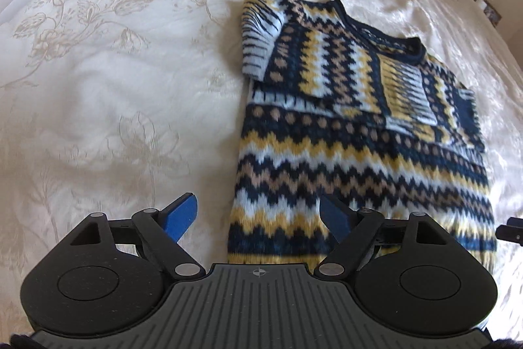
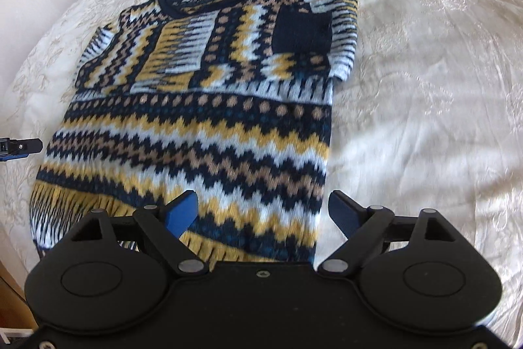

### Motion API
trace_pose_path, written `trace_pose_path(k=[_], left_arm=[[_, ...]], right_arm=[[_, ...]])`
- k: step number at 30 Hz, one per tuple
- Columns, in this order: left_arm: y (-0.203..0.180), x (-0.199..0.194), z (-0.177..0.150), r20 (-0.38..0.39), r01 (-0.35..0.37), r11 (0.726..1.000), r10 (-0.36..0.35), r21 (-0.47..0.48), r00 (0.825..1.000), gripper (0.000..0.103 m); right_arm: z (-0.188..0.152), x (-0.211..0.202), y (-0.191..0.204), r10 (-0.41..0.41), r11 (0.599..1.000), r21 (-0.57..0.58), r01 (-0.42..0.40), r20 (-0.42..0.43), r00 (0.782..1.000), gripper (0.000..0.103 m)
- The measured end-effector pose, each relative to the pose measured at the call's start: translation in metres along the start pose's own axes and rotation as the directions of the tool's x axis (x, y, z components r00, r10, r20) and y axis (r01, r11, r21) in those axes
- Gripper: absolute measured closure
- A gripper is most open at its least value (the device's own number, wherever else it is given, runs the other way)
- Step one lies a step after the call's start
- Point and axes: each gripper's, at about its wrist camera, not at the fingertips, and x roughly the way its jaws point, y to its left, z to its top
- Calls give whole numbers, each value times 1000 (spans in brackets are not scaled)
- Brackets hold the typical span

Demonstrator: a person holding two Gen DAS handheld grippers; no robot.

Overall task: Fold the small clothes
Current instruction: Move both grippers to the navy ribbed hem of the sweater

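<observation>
We see a small knitted sweater (image 2: 196,120) in navy, mustard yellow, tan and pale blue zigzag bands, lying flat on a cream bedspread with a floral weave (image 1: 114,87). Both short sleeves are folded in across the chest, their stripes running crosswise to the body's bands, and a plain navy patch sits on the right one. Its navy collar points to the far side of the bed and its fringed hem lies nearest us, so the long axis runs near to far. Our left gripper (image 1: 260,215) hangs over the hem's left corner, our right gripper (image 2: 263,211) over its right corner; both sets of blue jaws stand wide apart, gripping nothing.
</observation>
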Motion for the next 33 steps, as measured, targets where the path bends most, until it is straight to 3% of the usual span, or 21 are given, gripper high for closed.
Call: trace_pose_path(k=[10, 17, 33], left_arm=[[-7, -13, -71, -74, 13, 999, -11, 36, 997, 21], [-19, -9, -104, -121, 34, 992, -19, 125, 992, 21], [-18, 11, -114, -134, 43, 995, -32, 85, 990, 15]], right_arm=[[-58, -4, -3, 82, 996, -22, -85, -111, 990, 15], [-86, -2, -3, 137, 989, -38, -146, -175, 975, 15], [-109, 10, -2, 250, 967, -1, -255, -204, 946, 8]])
